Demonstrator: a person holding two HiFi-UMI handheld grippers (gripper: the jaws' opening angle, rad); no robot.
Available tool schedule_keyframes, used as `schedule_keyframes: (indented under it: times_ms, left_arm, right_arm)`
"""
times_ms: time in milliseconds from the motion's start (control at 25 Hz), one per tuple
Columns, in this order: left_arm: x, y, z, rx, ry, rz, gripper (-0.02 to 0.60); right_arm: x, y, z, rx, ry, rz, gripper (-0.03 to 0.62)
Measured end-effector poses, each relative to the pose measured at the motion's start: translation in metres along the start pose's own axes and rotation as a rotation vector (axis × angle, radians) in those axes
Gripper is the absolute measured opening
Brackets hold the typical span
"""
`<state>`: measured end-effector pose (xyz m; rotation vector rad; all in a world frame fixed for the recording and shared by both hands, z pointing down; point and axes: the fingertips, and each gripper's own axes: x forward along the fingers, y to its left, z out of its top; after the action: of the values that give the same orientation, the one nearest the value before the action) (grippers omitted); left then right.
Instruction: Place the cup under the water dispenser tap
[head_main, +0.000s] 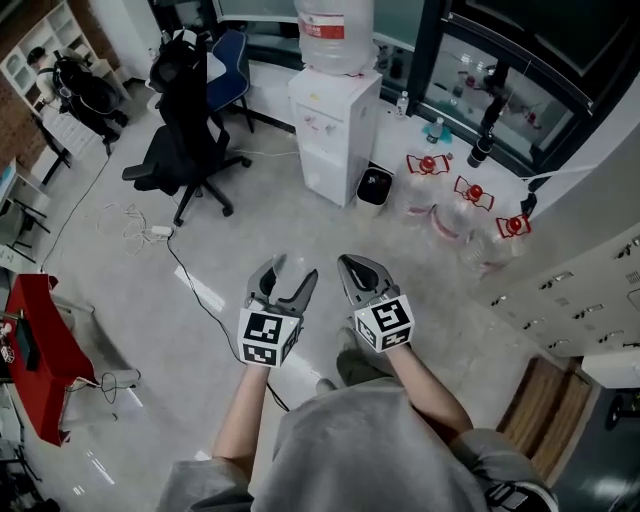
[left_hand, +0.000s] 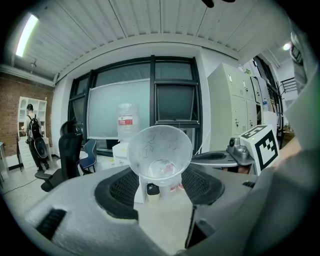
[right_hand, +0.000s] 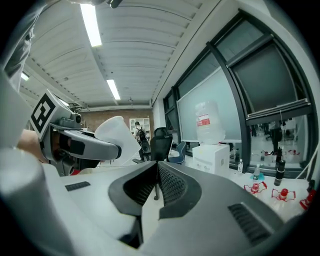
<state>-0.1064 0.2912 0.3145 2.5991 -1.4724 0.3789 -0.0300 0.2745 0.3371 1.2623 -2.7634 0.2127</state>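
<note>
A clear plastic cup (left_hand: 160, 152) lies sideways between the jaws of my left gripper (left_hand: 161, 192), its mouth toward the camera; the jaws are shut on its lower part. From above, the cup (head_main: 283, 272) shows faintly in the left gripper (head_main: 290, 274). The white water dispenser (head_main: 333, 125), with a large bottle (head_main: 335, 30) on top, stands across the floor ahead of both grippers. It also shows behind the cup as the dispenser (left_hand: 120, 150) and as the dispenser (right_hand: 214, 157). My right gripper (head_main: 347, 264) is beside the left one, shut and empty, its jaws (right_hand: 156, 172) meeting.
A black office chair (head_main: 185, 140) stands left of the dispenser, a small black bin (head_main: 374, 188) right of it. Several red-capped water bottles (head_main: 455, 210) sit on the floor at the right, next to lockers (head_main: 580, 290). Cables (head_main: 150, 232) trail on the floor; a red table (head_main: 35, 350) is at the left.
</note>
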Motion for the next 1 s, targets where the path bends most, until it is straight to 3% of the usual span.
schedule_keyframes:
  times_ms: [440,1000]
  left_arm:
    - [0.095,0.021,0.025,0.002,0.035,0.004,0.268]
    - [0.149,0.049,0.032,0.023,0.084,0.042,0.268]
  right_arm:
    - [0.047,-0.081,0.01,0.059,-0.012,0.025,0.012]
    - [0.093,-0.129,0.009,0.147,-0.022,0.061,0.012]
